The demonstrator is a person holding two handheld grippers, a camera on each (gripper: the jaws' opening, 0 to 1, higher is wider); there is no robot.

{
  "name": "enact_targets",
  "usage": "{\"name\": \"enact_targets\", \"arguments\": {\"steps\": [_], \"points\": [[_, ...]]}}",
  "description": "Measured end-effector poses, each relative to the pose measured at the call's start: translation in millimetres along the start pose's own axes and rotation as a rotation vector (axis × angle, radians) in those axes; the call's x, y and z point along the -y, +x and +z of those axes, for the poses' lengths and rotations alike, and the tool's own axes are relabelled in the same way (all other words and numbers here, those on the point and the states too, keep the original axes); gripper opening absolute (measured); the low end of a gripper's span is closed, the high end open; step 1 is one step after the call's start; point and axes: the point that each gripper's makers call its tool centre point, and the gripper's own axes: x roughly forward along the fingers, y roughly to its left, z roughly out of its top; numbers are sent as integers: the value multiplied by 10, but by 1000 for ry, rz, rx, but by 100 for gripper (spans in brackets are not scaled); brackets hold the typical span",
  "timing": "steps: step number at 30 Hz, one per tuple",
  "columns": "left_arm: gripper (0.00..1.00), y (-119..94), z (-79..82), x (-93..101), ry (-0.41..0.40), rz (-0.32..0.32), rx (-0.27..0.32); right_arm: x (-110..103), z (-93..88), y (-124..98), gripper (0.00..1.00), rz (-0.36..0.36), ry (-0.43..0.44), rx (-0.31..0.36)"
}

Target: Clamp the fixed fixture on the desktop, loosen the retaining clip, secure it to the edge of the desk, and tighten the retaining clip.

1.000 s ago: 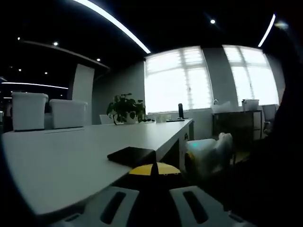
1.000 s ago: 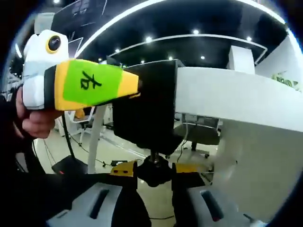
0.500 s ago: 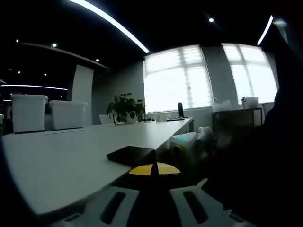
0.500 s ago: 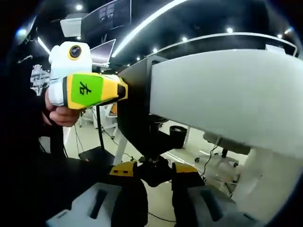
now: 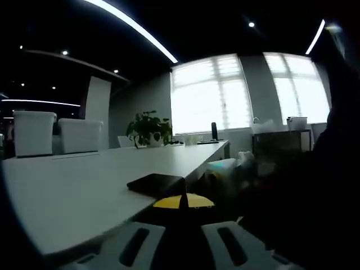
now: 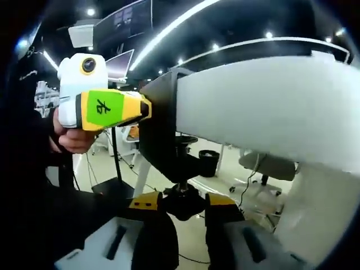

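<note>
A black clamp fixture (image 5: 156, 184) sits over the edge of the white desk (image 5: 79, 188). My left gripper (image 5: 183, 202) is shut on it from the edge side, its yellow tips against the fixture's body. From below, the fixture (image 6: 160, 140) wraps around the desk's edge (image 6: 253, 109), and its black retaining clip knob (image 6: 181, 197) hangs under it. My right gripper (image 6: 183, 207) is shut on that knob. The left gripper (image 6: 147, 109), yellow with a green label, is held by a hand (image 6: 70, 140) and presses on the fixture's upper part. The right gripper (image 5: 222, 169) shows dimly beside the desk.
A potted plant (image 5: 149, 130) and two white bins (image 5: 34, 132) stand far back on the desk. Under the desk are a chair (image 6: 264, 163), a dark bin (image 6: 209, 160) and a white desk leg (image 6: 298, 214). A person's dark sleeve fills the left.
Over the second the right gripper view has swung and rolled around the knob, still shut on it. In the left gripper view the right gripper has moved in towards the desk. The fixture stays put.
</note>
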Motion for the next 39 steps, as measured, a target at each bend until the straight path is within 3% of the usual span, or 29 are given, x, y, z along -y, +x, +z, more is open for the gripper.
{"name": "enact_targets", "arguments": {"steps": [2,7,10,13,21,27,32,39], "points": [[1,1,-1,-7,-3,-1,0,-16,6,-61,32,-62,17,-1],[1,12,-9,-27,4,4,-8,54,55,-204,41,-344,37,14],[1,15,-22,-28,10,3,-13,133,64,-249,57,-524,79,40],[1,14,-23,-26,12,1,-12,84,-17,-229,51,-629,127,18],[1,2,-6,4,-9,-6,-7,-5,-91,-183,41,-673,133,-11],[1,-3,-4,0,-13,-9,-6,24,-80,-140,42,-684,140,-11],[1,-1,-12,3,-13,-9,-5,27,-63,-132,23,-700,116,-21],[1,-3,-15,7,-3,-8,-7,15,-67,-150,21,-674,132,-24]]}}
